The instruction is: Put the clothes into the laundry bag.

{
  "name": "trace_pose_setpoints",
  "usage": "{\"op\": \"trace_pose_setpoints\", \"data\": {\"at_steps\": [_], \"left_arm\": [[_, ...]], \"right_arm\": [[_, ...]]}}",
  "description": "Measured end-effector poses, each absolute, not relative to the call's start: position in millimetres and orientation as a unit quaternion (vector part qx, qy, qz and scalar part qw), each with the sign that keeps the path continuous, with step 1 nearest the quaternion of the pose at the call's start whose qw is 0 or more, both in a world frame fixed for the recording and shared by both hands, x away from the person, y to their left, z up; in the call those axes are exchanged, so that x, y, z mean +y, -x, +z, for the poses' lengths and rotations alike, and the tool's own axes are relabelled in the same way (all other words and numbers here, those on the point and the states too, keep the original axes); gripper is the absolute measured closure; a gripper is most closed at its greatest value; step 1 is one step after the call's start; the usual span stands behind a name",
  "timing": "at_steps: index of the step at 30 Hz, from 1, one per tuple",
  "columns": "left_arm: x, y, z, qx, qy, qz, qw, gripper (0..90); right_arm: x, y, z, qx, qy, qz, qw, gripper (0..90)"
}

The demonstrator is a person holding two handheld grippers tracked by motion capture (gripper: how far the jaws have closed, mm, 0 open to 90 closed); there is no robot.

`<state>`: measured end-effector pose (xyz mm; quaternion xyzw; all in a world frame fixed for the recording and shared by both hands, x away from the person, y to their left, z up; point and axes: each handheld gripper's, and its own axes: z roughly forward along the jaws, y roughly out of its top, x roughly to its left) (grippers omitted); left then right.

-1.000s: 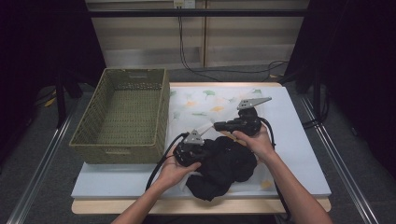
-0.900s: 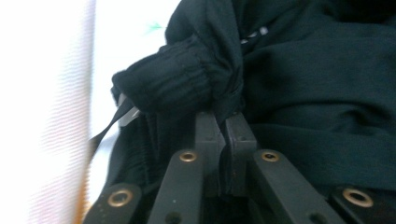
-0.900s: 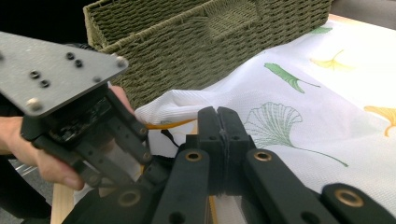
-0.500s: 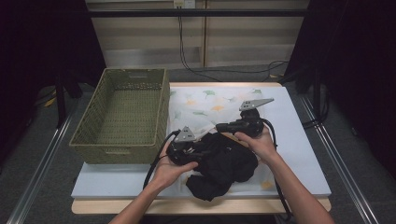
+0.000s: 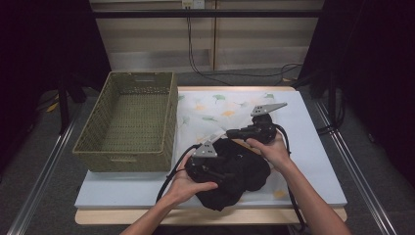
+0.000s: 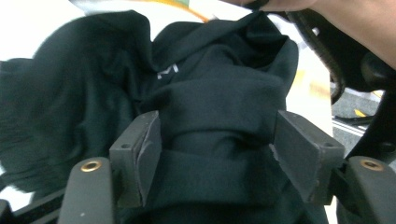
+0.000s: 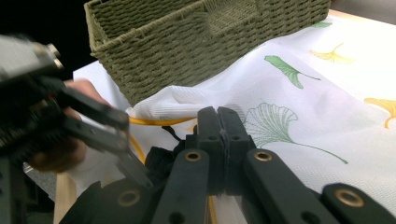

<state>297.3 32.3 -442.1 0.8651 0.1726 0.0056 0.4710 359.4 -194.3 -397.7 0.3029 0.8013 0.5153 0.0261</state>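
A crumpled black garment (image 5: pixel 244 171) lies at the table's front middle, partly over a white leaf-printed cloth (image 5: pixel 220 112). My left gripper (image 5: pixel 215 169) rests on the garment's left side. In the left gripper view it is open (image 6: pixel 219 158), its jaws straddling a thick fold of the black garment (image 6: pixel 224 93). My right gripper (image 5: pixel 231 133) sits at the garment's far edge, pointing left. Its jaws are pressed shut (image 7: pixel 223 140) above the white cloth (image 7: pixel 303 116), with a bit of black garment (image 7: pixel 161 161) just below; any pinched fabric is hidden.
An empty green woven basket (image 5: pixel 171 112) stands on the left of the table, close beside the cloth; its wall (image 7: pixel 187 42) rises just beyond my right gripper. A pale blue pad (image 5: pixel 313 147) covers the tabletop. Cables trail from both grippers toward the front edge.
My left gripper drifted left, then came back right and down onto the garment. The right gripper stayed nearly in place at the garment's far edge.
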Motion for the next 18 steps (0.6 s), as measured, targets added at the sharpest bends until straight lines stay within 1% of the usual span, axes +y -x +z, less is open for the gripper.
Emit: {"op": "trace_pose_setpoints", "data": {"at_steps": [1,2,4,5,6,8,9,12,18], "left_arm": [[29,-297,-444,0.172,-0.867,0.012,0.467,31.0],[26,-297,-448,0.178,-0.867,0.015,0.465,33.8],[23,-300,-454,0.183,-0.871,0.006,0.456,43.8],[22,-300,-454,0.182,-0.872,0.006,0.453,53.1],[24,-302,-452,0.167,-0.882,0.017,0.44,59.7],[24,-303,-452,0.176,-0.88,0.012,0.442,68.7],[25,-304,-451,0.176,-0.881,0.016,0.438,71.6],[28,-309,-452,0.183,-0.88,0.012,0.439,74.8],[31,-315,-450,0.191,-0.877,0.019,0.441,75.4]], "right_arm": [[-195,-360,-397,0.799,-0.303,0.518,0.025,89.6],[-195,-360,-398,0.8,-0.304,0.517,0.024,89.6],[-195,-360,-400,0.802,-0.305,0.514,0.023,89.6],[-194,-359,-400,0.803,-0.305,0.511,0.023,89.6],[-194,-359,-400,0.803,-0.305,0.511,0.024,89.6],[-194,-358,-399,0.804,-0.303,0.511,0.024,89.6],[-194,-358,-398,0.804,-0.301,0.511,0.024,89.6],[-195,-358,-398,0.805,-0.3,0.512,0.021,89.6],[-195,-358,-398,0.806,-0.299,0.511,0.018,89.6]]}}
